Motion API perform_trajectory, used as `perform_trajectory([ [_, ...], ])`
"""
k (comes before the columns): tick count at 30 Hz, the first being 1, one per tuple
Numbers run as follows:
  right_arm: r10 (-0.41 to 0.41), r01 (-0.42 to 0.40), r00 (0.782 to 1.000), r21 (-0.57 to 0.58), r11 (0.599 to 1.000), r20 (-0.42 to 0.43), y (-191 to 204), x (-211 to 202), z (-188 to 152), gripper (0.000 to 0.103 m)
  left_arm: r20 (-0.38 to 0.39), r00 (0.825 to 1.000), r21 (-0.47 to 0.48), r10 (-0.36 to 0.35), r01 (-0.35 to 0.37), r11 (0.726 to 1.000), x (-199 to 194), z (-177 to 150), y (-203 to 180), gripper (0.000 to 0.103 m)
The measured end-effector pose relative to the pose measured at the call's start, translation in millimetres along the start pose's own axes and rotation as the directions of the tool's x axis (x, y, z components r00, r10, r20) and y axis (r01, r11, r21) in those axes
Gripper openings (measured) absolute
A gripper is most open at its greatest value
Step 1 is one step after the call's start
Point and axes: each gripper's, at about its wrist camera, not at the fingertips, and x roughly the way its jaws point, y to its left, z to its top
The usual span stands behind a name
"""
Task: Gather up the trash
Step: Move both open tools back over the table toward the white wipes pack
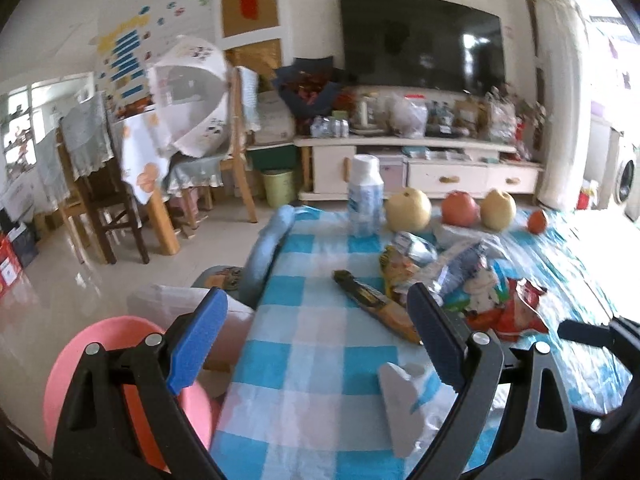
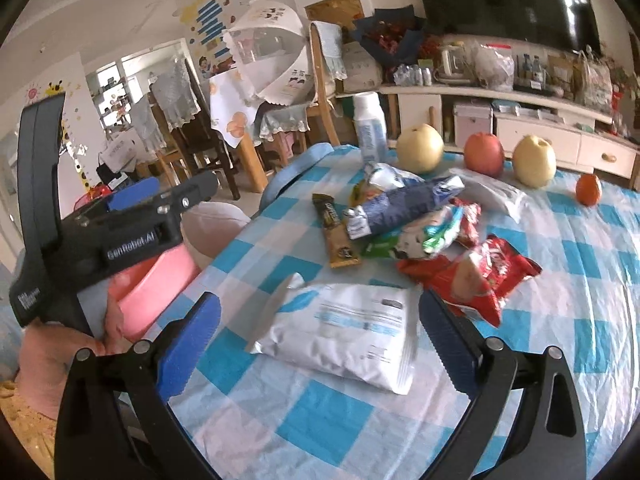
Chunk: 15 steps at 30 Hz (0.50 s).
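Note:
A heap of snack wrappers (image 2: 416,216) lies on the blue-checked tablecloth (image 2: 560,320): a brown bar wrapper (image 2: 336,236), a dark blue bag (image 2: 404,204), a red bag (image 2: 476,276) and a white pouch (image 2: 344,332) nearest me. My right gripper (image 2: 320,332) is open, its jaws either side of the white pouch, just above it. My left gripper (image 1: 316,332) is open and empty over the table's left edge; it also shows in the right wrist view (image 2: 168,196). The wrapper heap (image 1: 448,280) lies ahead right of it. A pink bin (image 1: 80,364) stands below, left of the table.
A white bottle (image 1: 364,196), two pears (image 1: 408,208), an apple (image 1: 460,208) and a small orange (image 1: 537,222) stand along the table's far edge. Wooden chairs (image 1: 92,200) and a covered dining table stand left. A TV cabinet (image 1: 420,168) lines the back wall.

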Motion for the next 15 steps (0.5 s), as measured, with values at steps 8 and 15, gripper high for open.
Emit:
perform_trajectory([
  [8,-0.028,0.029,0.999,0.049,0.998,-0.019,-37.3,-13.9,0.6,0.098,-0.066,0.994,0.094,-0.084,0.090,0.992,12.4,-10.9,-42.3,0.092],
  [15,-0.067,0.074,0.996,0.122,0.990,-0.057,-75.6,-19.7,0.1,0.098,-0.161,0.969,0.194,-0.186,0.216,0.957,19.9,-24.1,-77.5,0.092],
])
